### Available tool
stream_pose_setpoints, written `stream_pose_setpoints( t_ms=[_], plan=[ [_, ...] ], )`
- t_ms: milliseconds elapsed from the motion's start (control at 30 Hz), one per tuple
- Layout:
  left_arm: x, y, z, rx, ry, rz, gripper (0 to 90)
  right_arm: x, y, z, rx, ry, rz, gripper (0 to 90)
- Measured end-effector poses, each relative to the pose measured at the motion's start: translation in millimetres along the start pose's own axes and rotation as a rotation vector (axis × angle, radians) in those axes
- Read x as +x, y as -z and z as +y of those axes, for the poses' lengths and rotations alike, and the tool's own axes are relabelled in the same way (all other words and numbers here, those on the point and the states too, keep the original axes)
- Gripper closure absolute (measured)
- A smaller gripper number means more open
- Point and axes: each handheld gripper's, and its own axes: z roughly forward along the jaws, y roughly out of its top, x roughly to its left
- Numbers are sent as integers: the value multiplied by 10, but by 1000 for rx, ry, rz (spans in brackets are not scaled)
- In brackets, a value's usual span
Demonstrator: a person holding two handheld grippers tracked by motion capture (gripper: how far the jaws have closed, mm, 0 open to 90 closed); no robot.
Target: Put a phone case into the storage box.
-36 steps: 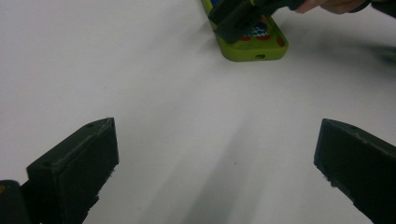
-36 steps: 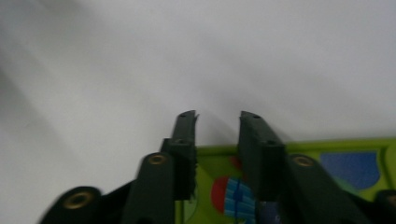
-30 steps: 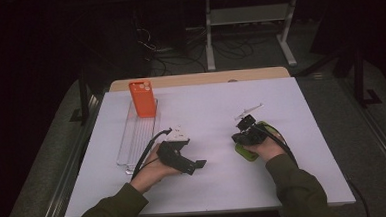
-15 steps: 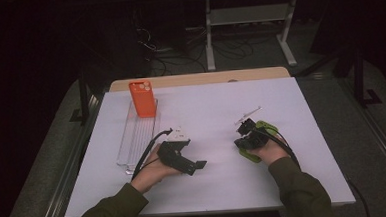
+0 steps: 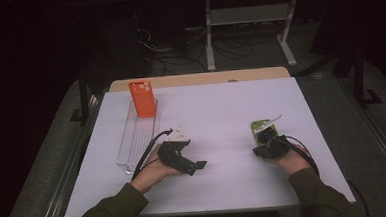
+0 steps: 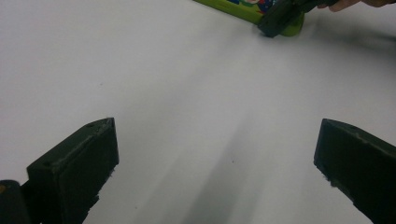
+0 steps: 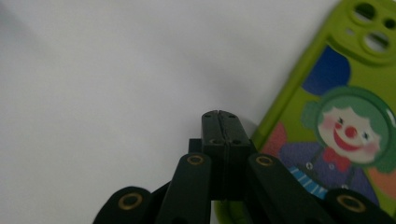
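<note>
Green case [image 5: 260,130] is being nudged across the sheet [image 5: 221,112]: the right gripper [image 5: 266,145] is being held with jaws pressed together, nothing between them, tips beside the case's near left edge. Step judged: pushing or squaring the case, not gripping. Case is lying flat at about 4 o'clock on the sheet, long axis running 6 to 12, lens end toward 12. Next move is being judged to call for jaws parted across the narrow sides. Left gripper [image 6: 217,158] is being held wide, empty.

No words, labels, brands or numbers can be read on anything here.
</note>
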Motion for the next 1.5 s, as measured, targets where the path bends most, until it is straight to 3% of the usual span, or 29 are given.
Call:
stream_pose_setpoints(
  t_ms=[367,467,533,567,767,967,1100,1233,1367,1500],
  plan=[
    [5,1,-1,0,-3,-1,0,-236,159,-247,-4,-43,-52,888],
    [-3,-11,-4,-11,14,-2,0,-254,173,-266,-15,-56,-41,888],
    [10,-4,-3,0,-1,0,0,-240,194,-253,-48,-51,-25,886],
    [12,-3,-3,0,-3,2,0,-218,214,-239,-65,-58,-13,861],
    [21,6,-5,-5,7,9,0,-46,318,-116,-196,-47,64,484],
    [25,21,-8,-13,31,5,0,86,310,-157,-311,-8,78,174],
    [26,25,-6,-21,37,5,0,140,235,-256,-333,12,67,25],
    [38,28,-3,-19,39,7,0,161,183,-347,-361,35,75,0],
    [49,31,-6,-12,38,8,0,195,146,-377,-336,72,72,0],
    [45,23,-12,-12,47,6,0,201,154,-360,-354,72,82,0]
  ],
)
